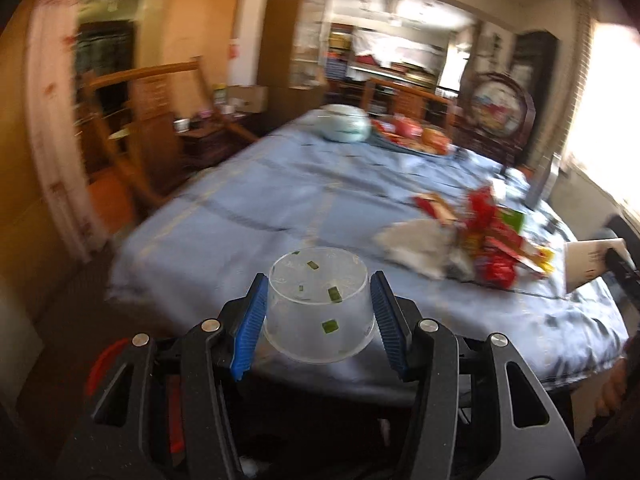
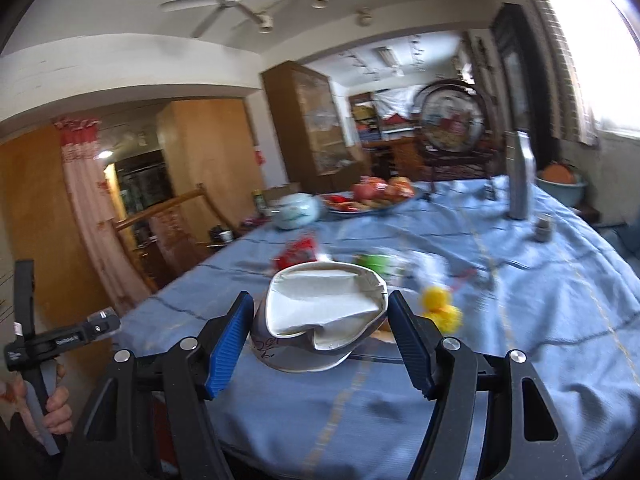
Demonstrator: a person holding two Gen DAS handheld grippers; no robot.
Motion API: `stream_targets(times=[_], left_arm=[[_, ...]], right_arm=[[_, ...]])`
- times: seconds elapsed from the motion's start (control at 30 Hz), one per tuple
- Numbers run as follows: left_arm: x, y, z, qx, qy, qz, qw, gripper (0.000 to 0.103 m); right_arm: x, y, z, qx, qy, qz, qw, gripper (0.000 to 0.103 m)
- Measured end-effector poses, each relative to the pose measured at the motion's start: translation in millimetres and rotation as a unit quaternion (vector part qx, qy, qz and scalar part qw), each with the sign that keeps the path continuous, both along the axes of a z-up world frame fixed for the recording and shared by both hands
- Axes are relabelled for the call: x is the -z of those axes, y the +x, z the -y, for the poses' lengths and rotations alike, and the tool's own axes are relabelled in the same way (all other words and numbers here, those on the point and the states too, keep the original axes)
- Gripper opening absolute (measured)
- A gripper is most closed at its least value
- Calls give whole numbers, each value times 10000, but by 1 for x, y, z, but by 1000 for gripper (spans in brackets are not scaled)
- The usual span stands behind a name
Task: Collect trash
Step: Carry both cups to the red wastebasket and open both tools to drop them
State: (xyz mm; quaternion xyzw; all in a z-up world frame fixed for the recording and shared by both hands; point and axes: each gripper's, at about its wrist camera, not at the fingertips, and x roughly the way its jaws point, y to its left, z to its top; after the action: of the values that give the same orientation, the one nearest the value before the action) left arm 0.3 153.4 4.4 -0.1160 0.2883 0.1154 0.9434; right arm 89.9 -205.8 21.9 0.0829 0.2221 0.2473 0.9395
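A clear, round plastic container (image 1: 320, 304), turned bottom-up and flecked with small green scraps, is clamped between the blue pads of the left tool (image 1: 319, 322). It is held clear of the surface draped in a blue cloth (image 1: 248, 216). A crushed white paper bowl (image 2: 324, 312), its rim folded inward, is gripped at both sides by the right tool (image 2: 320, 338), likewise lifted over the cloth.

More trash is left on the cloth: a heap of red and yellow snack wrappers (image 1: 492, 236) with a crumpled grey-white sheet (image 1: 420, 252) just beside it. A small yellow rubber duck (image 2: 438, 306) lies near the paper bowl.

The step in hand is judged to be the carrying of both pieces to a bin, which is not seen in either view. The container should be kept inverted or level so that the green scraps are not shaken onto the cloth. Pressure on the thin plastic should be held steady, since its smooth tapered wall could slip forward from the pads. The crushed bowl gives under load, so a firm hold is advised.
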Motion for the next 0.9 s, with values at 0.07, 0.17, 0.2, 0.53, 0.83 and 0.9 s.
stream_targets(times=[0.07, 0.17, 0.2, 0.53, 0.83, 0.9], left_arm=[[7, -16, -21, -294, -69, -69, 9995, 52], [29, -41, -67, -918, -282, -231, 9951, 52], [36, -46, -81, -1114, -400, -285, 9926, 52], [97, -62, -165, -2066, -1058, -833, 9691, 61], [107, -87, -200, -2853, -1178, -793, 9479, 92], [104, -95, -206, -3046, -1129, -737, 9429, 93]], right_arm=[[-6, -2, -15, -232, 18, 13, 9997, 68], [-11, -1, -47, -688, 51, -71, 9976, 68], [-12, 0, -59, -858, 45, -122, 9962, 68], [-9, -1, -168, -1976, -153, -477, 9790, 68], [10, -10, -256, -2846, -508, -848, 9535, 68], [16, -19, -281, -3115, -636, -915, 9437, 68]])
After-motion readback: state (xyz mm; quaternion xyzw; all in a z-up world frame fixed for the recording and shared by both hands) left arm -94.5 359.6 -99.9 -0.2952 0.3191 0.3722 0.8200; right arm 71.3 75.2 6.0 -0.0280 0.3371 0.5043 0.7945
